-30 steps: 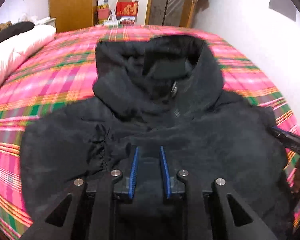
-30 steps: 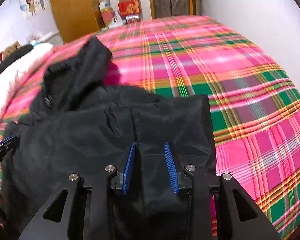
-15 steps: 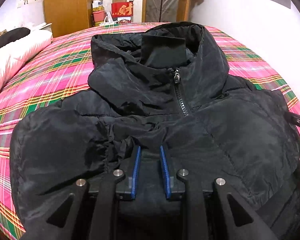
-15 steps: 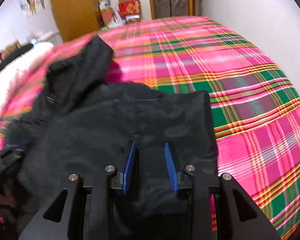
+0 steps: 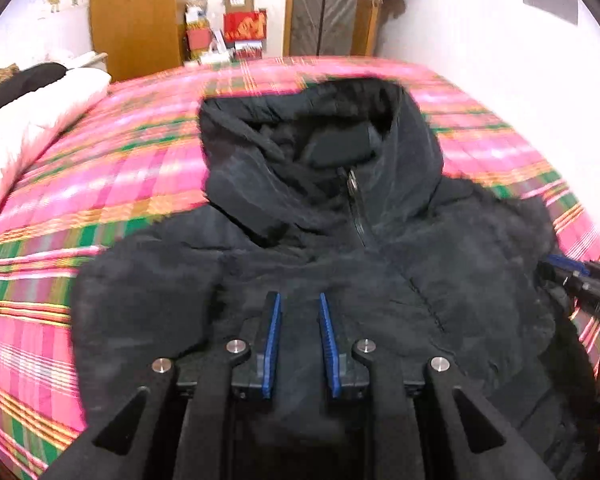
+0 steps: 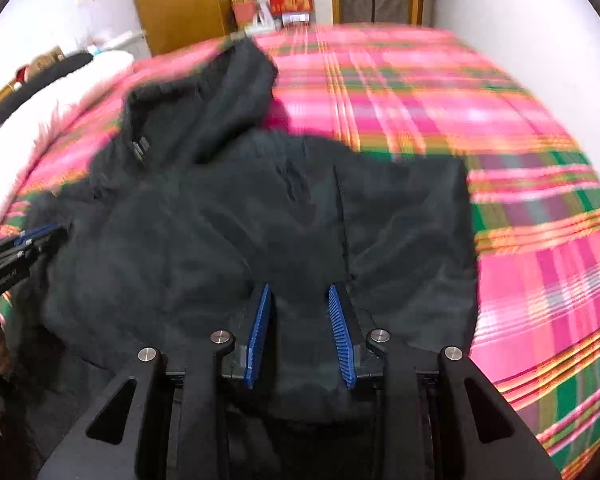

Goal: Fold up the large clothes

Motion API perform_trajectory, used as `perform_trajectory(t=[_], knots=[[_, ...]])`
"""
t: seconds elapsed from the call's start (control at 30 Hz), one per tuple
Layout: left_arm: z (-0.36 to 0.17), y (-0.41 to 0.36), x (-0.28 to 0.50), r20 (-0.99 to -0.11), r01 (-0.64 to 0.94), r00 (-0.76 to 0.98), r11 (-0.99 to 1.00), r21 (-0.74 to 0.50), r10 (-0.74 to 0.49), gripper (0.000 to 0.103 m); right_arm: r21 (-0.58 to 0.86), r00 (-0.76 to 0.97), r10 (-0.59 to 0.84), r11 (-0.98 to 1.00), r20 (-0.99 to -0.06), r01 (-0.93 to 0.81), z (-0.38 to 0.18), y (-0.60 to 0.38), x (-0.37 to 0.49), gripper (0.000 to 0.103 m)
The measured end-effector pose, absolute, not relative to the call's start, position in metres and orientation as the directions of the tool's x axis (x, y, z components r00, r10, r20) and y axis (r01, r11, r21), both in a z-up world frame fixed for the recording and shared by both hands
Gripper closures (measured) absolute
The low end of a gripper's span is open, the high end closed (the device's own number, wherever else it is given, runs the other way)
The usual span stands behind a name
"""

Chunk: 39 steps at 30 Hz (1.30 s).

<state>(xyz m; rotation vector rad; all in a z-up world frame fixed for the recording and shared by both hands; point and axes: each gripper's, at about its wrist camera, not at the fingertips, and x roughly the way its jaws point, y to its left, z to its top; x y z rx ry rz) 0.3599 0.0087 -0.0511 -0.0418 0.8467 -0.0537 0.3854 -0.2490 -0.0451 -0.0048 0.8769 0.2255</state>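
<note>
Both my left gripper [image 5: 298, 340] and right gripper [image 6: 300, 334] clench the jacket [image 5: 320, 240] hem; hood far, no fold made yet.

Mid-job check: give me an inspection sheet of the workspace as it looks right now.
Surface: bed with pink plaid cover.
Job's things: black hooded jacket lying front up, zipped, hood toward the far end.
Clutter: white pillow at the left edge, dark item on it.
Grippers: left tool and right tool each hold black fabric between the pads at the near edge.
Cables: nothing seen.
Surroundings: wooden wardrobe, stacked boxes, door, white wall.
</note>
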Motion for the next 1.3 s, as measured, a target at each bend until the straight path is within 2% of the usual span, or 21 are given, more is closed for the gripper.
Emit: perform_trajectory(t=[0.1,0.23,0.4,0.57,0.7,0.83,0.97,1.03,1.17,1.3], knots=[[-0.039,0.029,0.349,-0.716,-0.014,0.699,0.999,-0.029,-0.011,0.080,0.136,0.645,0.262,0.961,-0.718,-0.240,-0.026,-0.233,0.378,0.072],[-0.055,0.062,0.352,-0.741,-0.105,0.669,0.994,-0.020,0.056,0.080,0.079,0.588,0.274,0.939,-0.761,-0.335,-0.047,-0.194,0.376,0.072],[-0.095,0.070,0.353,-0.780,-0.106,0.625,0.993,-0.060,0.019,0.080,0.019,0.543,0.226,0.933,-0.809,-0.360,-0.079,-0.178,0.384,0.071],[-0.101,0.067,0.355,-0.782,-0.091,0.623,0.994,-0.060,0.010,0.080,0.008,0.538,0.225,0.927,-0.813,-0.375,-0.085,-0.180,0.382,0.071],[-0.082,0.065,0.349,-0.790,-0.096,0.613,0.994,-0.041,0.027,0.080,-0.008,0.559,0.209,0.933,-0.803,-0.360,-0.070,-0.182,0.376,0.071],[-0.043,0.060,0.326,-0.729,-0.112,0.684,0.993,-0.049,0.041,0.080,0.046,0.586,0.256,0.936,-0.769,-0.349,-0.053,-0.185,0.366,0.071],[-0.028,0.036,0.311,-0.699,-0.046,0.715,0.995,-0.092,-0.031,0.080,0.050,0.583,0.262,0.934,-0.769,-0.355,-0.055,-0.182,0.364,0.071],[-0.037,0.022,0.313,-0.710,-0.005,0.701,0.996,-0.092,-0.062,0.080,0.036,0.561,0.248,0.932,-0.790,-0.360,-0.064,-0.179,0.366,0.071],[-0.080,0.012,0.328,-0.788,-0.006,0.612,0.996,-0.087,-0.065,0.080,0.029,0.541,0.243,0.927,-0.805,-0.373,-0.074,-0.179,0.369,0.071],[-0.089,0.013,0.331,-0.785,-0.005,0.615,0.995,-0.101,-0.077,0.079,0.030,0.544,0.250,0.924,-0.801,-0.381,-0.075,-0.181,0.370,0.071]])
